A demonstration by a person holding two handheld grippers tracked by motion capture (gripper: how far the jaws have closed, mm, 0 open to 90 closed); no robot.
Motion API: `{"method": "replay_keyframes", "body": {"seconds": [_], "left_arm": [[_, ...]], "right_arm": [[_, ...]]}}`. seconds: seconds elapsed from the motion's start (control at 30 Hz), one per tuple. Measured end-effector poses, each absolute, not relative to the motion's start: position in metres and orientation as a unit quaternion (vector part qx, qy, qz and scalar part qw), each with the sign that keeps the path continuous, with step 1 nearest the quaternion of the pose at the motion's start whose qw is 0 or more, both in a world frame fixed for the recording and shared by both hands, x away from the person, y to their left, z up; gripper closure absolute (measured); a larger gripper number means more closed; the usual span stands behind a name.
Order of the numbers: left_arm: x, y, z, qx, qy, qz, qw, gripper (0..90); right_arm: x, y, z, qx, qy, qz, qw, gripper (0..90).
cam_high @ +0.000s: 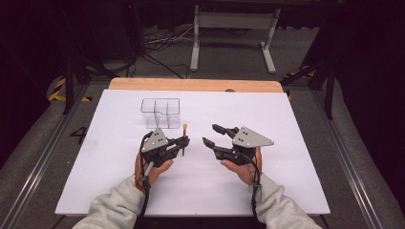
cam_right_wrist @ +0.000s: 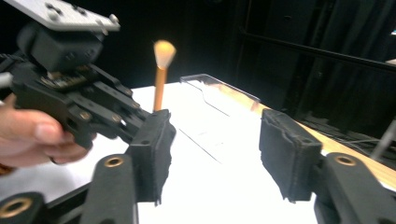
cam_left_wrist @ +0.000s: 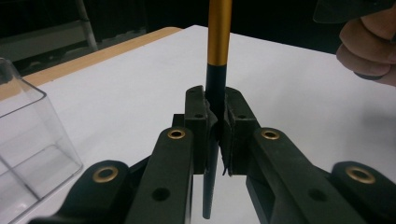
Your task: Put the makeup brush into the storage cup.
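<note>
A slim brush (cam_high: 184, 136) with a black handle, a gold ferrule and a pale orange tuft stands upright in my left gripper (cam_high: 183, 144), just in front of a clear compartmented organizer (cam_high: 160, 112). In the left gripper view the jaws are shut on the brush (cam_left_wrist: 218, 42) low on its black handle, the gripper (cam_left_wrist: 215, 119) pinching it, with the organizer (cam_left_wrist: 23, 140) at the left. My right gripper (cam_high: 212, 135) hovers open a short way to the right, jaws turned toward the left one. The right gripper view has its jaws (cam_right_wrist: 215, 149) wide apart and empty, the brush (cam_right_wrist: 161, 88) beyond them.
A white board (cam_high: 286, 143) covers the table, with a wooden strip (cam_high: 196, 85) along its far edge. Metal stands and cables lie on the floor behind. The other hand (cam_left_wrist: 369, 51) shows at the right of the left gripper view.
</note>
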State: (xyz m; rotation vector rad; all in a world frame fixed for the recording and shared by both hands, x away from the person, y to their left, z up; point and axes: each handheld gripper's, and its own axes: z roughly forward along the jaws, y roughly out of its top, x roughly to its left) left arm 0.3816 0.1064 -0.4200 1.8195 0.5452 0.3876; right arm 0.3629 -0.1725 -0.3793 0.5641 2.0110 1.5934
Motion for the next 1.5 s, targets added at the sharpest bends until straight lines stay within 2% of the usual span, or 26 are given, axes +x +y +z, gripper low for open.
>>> {"method": "replay_keyframes", "body": {"seconds": [0.17, 0.37, 0.63, 1.13, 1.5], "left_arm": [[0.382, 0.108, -0.418, 0.771, 0.234, 0.170, 0.567, 82.5], [0.381, 0.111, -0.416, 0.771, 0.232, 0.175, 0.566, 82.6], [0.380, 0.116, -0.412, 0.770, 0.229, 0.185, 0.566, 82.6], [0.382, 0.136, -0.399, 0.758, 0.242, 0.208, 0.569, 82.6], [0.387, 0.157, -0.369, 0.738, 0.247, 0.238, 0.581, 82.6]], "right_arm": [[0.363, -0.183, -0.380, 0.216, 0.742, 0.578, 0.261, 32.4], [0.360, -0.194, -0.384, 0.227, 0.745, 0.554, 0.294, 19.8], [0.356, -0.207, -0.390, 0.240, 0.744, 0.536, 0.319, 12.4], [0.338, -0.230, -0.403, 0.255, 0.749, 0.511, 0.335, 11.2], [0.327, -0.252, -0.414, 0.277, 0.756, 0.491, 0.331, 11.6]]}}
